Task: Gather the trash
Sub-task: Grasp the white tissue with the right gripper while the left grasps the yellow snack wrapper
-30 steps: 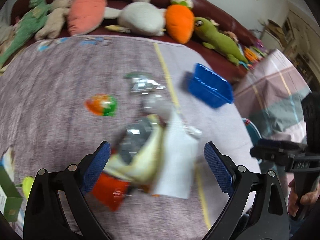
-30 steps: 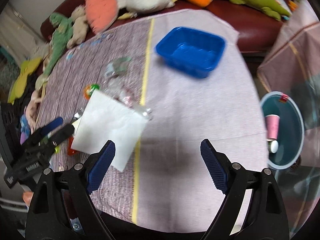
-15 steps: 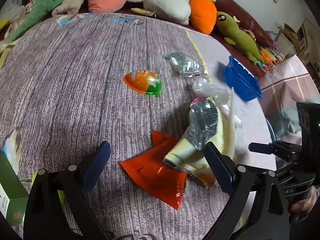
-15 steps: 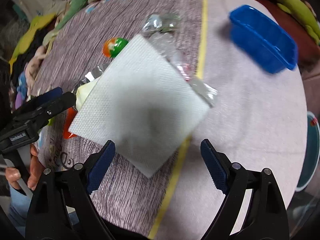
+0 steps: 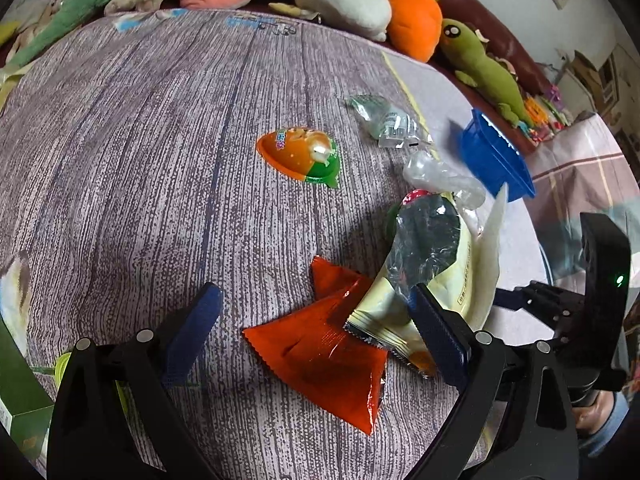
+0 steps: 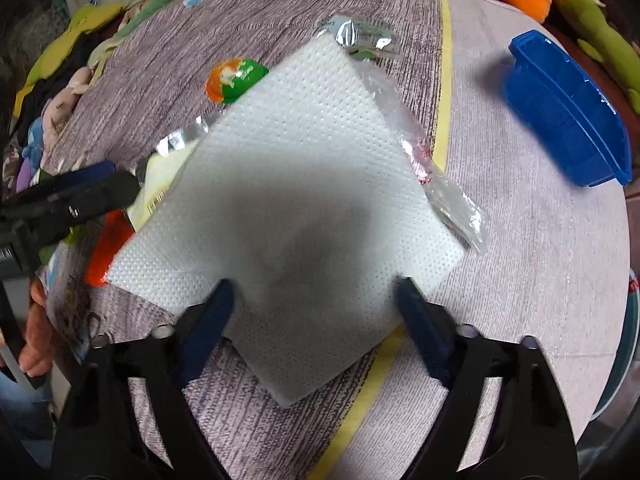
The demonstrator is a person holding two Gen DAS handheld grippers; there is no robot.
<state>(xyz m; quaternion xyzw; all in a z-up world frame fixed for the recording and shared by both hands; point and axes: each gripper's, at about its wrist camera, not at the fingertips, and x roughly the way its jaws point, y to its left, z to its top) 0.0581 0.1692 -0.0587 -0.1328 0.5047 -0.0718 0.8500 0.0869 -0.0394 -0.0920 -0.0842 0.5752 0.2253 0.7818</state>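
Note:
A pile of trash lies on the purple tablecloth. A red wrapper (image 5: 320, 356) and a pale yellow snack bag (image 5: 424, 280) lie in front of my open left gripper (image 5: 316, 332), whose right finger touches the bag. A white paper napkin (image 6: 296, 200) lies over the pile; my open right gripper (image 6: 320, 320) straddles its near corner. An orange-and-green jelly cup (image 5: 304, 156) (image 6: 234, 78), a silver wrapper (image 5: 384, 120) (image 6: 356, 34) and a clear plastic wrapper (image 5: 440, 176) (image 6: 440, 188) lie farther back.
A blue plastic tray (image 5: 496, 160) (image 6: 564, 108) stands at the table's right side. Plush toys (image 5: 412, 20) line the sofa behind. A green box (image 5: 16, 392) is at the near left edge. A teal bin's rim (image 6: 634, 344) shows beyond the table's right edge.
Both grippers have moved closer to the pile. The napkin now fills the right wrist view and sits between the right fingers. The left gripper has dropped nearer the red wrapper.

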